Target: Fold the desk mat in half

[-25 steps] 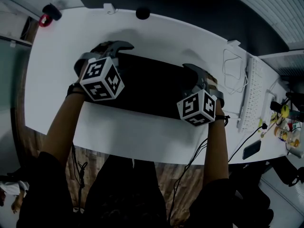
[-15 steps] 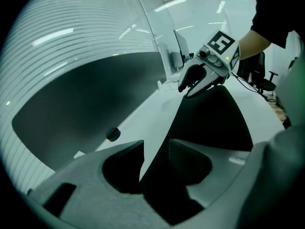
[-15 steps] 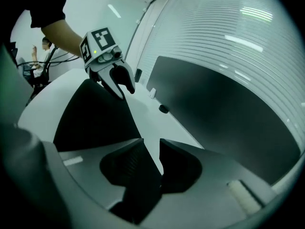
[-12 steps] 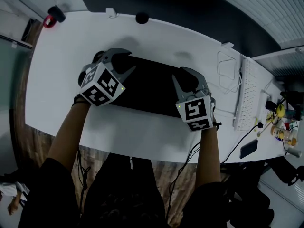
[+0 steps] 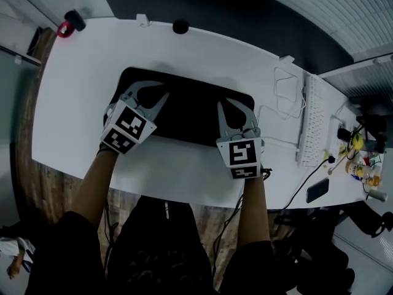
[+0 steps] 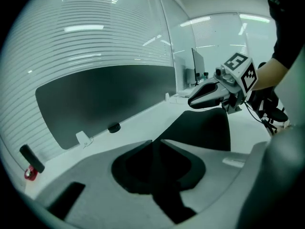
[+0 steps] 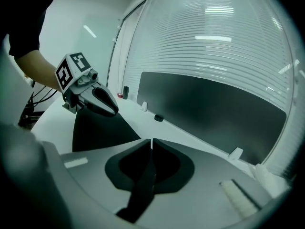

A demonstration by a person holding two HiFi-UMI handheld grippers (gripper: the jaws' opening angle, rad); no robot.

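A black desk mat (image 5: 184,103) lies flat on the white table (image 5: 73,85). My left gripper (image 5: 153,93) sits over the mat's near left part, its jaws closing with the dark mat pinched between the tips (image 6: 153,141). My right gripper (image 5: 232,106) is at the near right part, shut, with a strip of mat caught between its jaws (image 7: 151,141). Each gripper view shows the other gripper across the mat (image 6: 200,130): the right gripper (image 6: 209,94) and the left gripper (image 7: 107,106) both rest low on it.
A white keyboard (image 5: 313,121) and a looped white cable (image 5: 285,91) lie right of the mat. A phone (image 5: 316,190) and small clutter (image 5: 362,158) sit at the far right. A black round object (image 5: 180,26) and a red-and-black item (image 5: 69,22) stand along the far edge.
Both grippers have drawn back toward the mat's near edge, and their jaws have come together on it. More of the mat's far side now shows.
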